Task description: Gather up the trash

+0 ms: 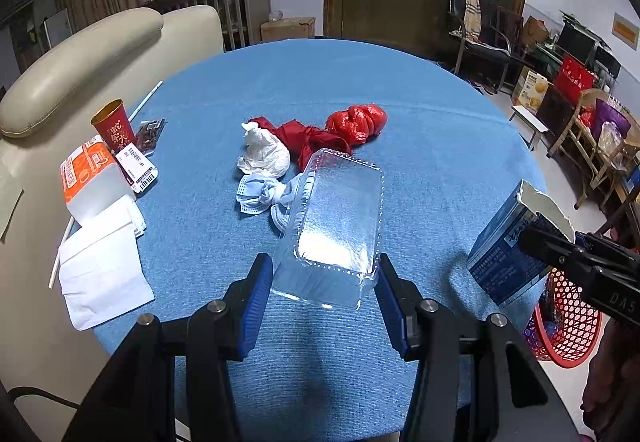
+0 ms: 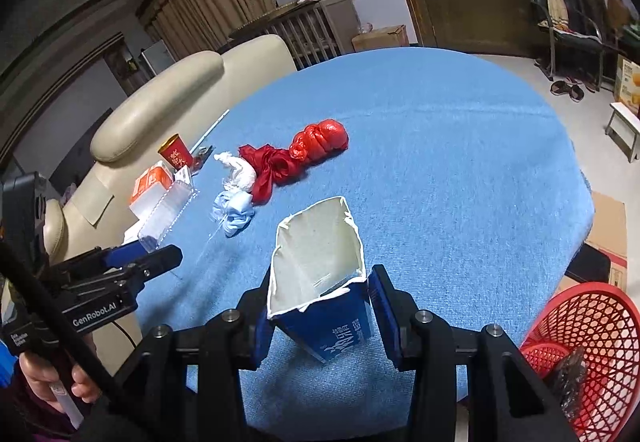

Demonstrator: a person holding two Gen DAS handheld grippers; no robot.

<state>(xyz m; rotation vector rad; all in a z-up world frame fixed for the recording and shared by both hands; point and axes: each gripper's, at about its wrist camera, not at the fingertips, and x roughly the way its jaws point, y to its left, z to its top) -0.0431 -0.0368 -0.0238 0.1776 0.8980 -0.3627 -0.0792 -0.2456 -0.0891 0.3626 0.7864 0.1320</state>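
Your left gripper (image 1: 324,278) has its fingers clamped on the clear plastic box (image 1: 332,226), lifted over the desk's (image 1: 420,130) near edge. It is light, thin-walled and slick, so I'd hold it low across the short end and squeeze gently. Your right gripper (image 2: 320,316) pinches the torn blue carton (image 2: 320,282) near the desk's right edge; the card looks soft and crushable. The red basket (image 2: 592,342) waits beside that edge.
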